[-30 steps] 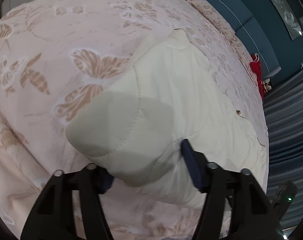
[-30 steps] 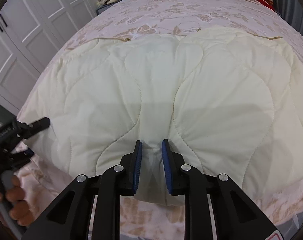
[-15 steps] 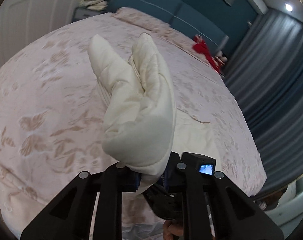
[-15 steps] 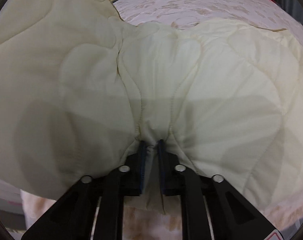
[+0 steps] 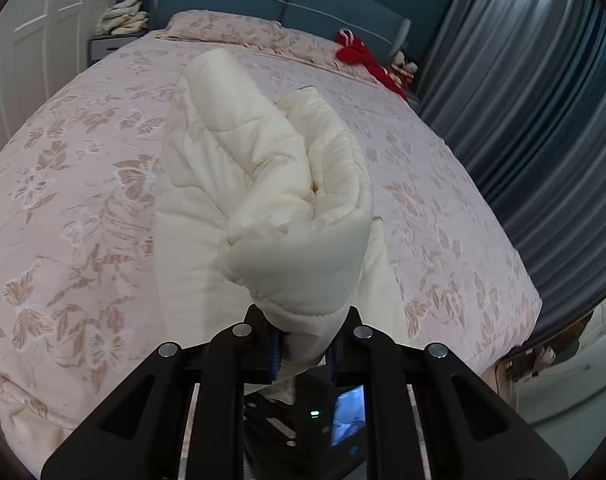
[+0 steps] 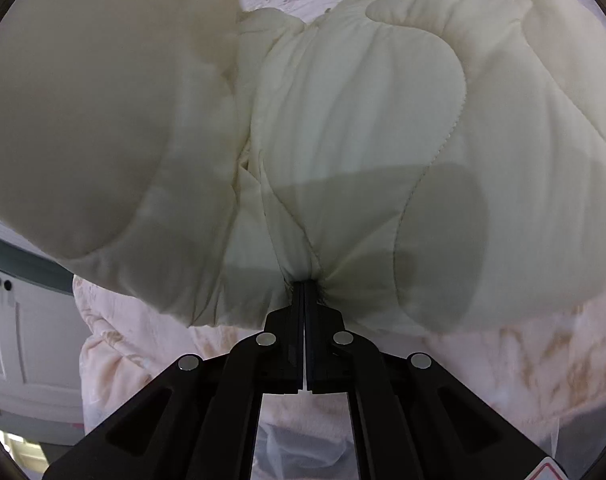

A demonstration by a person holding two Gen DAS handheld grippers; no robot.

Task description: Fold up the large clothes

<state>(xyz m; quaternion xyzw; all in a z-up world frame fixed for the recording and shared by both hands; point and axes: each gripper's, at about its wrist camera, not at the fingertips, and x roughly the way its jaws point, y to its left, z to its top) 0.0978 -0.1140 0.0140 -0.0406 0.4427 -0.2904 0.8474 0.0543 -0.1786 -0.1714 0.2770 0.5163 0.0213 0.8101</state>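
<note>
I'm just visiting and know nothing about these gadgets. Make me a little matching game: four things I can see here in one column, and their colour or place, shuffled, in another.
Things:
1. puffy quilted garment
2. butterfly-print bedspread
3. pleated curtains
4. bundle of fabric by the headboard

Descriptions:
A. red
B. blue-grey, along the right of the bed
C. cream, pinched by both grippers
D. pink, covering the bed

Pairs: 1-C, 2-D, 3-B, 4-A
</note>
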